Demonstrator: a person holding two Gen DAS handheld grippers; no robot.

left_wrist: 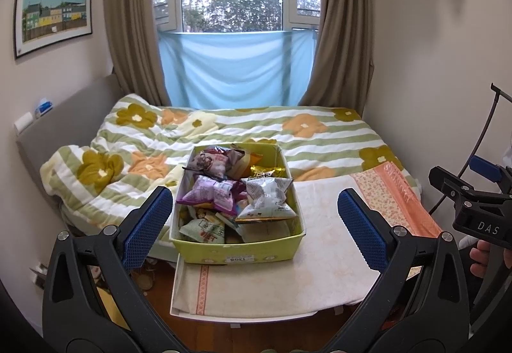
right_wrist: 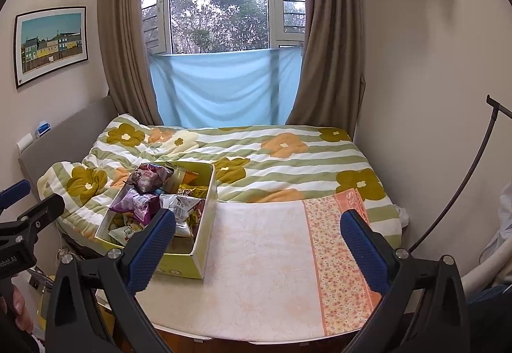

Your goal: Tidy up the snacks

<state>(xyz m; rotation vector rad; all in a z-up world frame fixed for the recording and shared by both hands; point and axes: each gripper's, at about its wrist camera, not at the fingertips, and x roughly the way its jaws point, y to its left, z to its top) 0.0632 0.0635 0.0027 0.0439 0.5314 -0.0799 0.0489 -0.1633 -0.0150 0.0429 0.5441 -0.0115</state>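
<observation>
- Right now my left gripper (left_wrist: 254, 225) hangs spread and empty, the box (left_wrist: 236, 249) of snacks (left_wrist: 265, 199) dead ahead on the bed (left_wrist: 320, 263).
- My right gripper (right_wrist: 257, 244) is spread too; the box sits off its left finger.
- Left looks nearer; the box's long axis runs away from it.

A bedroom in a home. Shown by a bed (right_wrist: 256, 250) filling the width between two walls, spread with a striped quilt (right_wrist: 243, 161) printed with big olive and orange flowers, rumpled toward the left edge. Grey padded headboard (right_wrist: 64, 132) along the bed's left side. Window (right_wrist: 217, 1) beyond the far edge, trees outside, framed by brown curtains (right_wrist: 329, 49), a pale blue cloth (right_wrist: 224, 90) hung across its lower part. Framed picture of coloured houses (right_wrist: 51, 44) on the left wall. Wooden floor (left_wrist: 160, 305) below the near edge.
</observation>
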